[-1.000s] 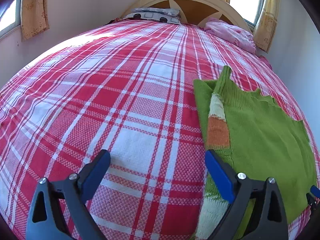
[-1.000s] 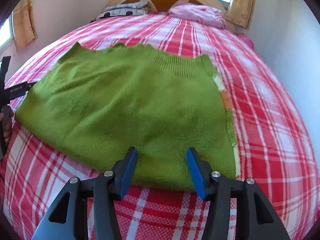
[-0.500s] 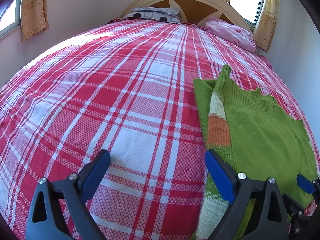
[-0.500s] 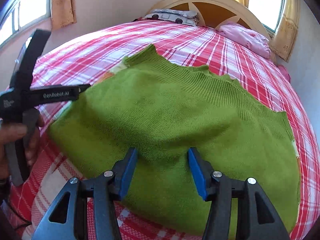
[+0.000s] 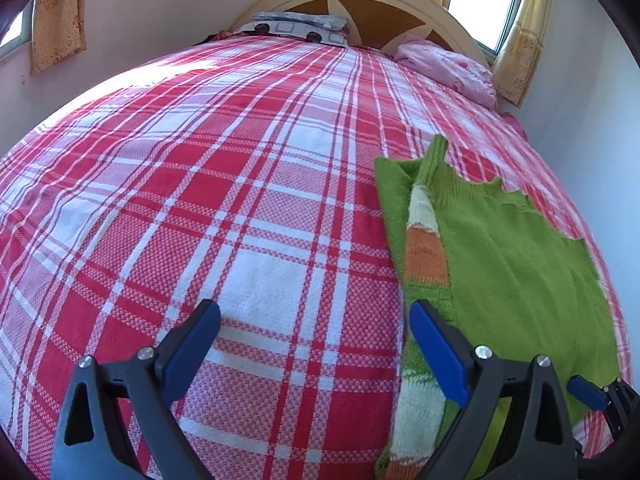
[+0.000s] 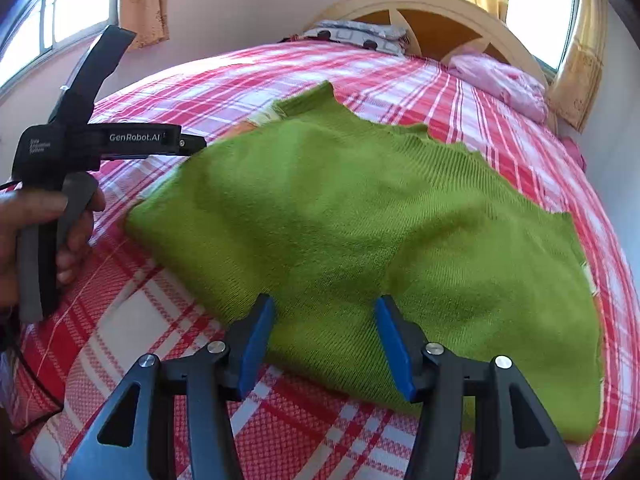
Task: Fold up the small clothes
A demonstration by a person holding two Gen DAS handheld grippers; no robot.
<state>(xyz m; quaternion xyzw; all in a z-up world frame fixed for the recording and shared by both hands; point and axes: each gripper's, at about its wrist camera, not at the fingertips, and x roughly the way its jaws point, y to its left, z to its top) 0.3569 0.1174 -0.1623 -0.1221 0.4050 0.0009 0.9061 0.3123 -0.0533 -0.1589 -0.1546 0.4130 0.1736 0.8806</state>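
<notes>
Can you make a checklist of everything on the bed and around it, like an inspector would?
Surface: bed with a red and white checked cover, sunlit at the far left.
Job's things: green sweater lying flat, partly folded; a white and orange patch shows at its left edge.
Clutter: pink cloth and a spotted pillow by the headboard.
Grippers: left gripper, jaws open over the bare cover beside the sweater; right gripper, jaws open at the sweater's near edge, holding nothing.
Cables: a dark cable below the left hand.
Surroundings: headboard, yellow curtains, windows, pale walls.
</notes>
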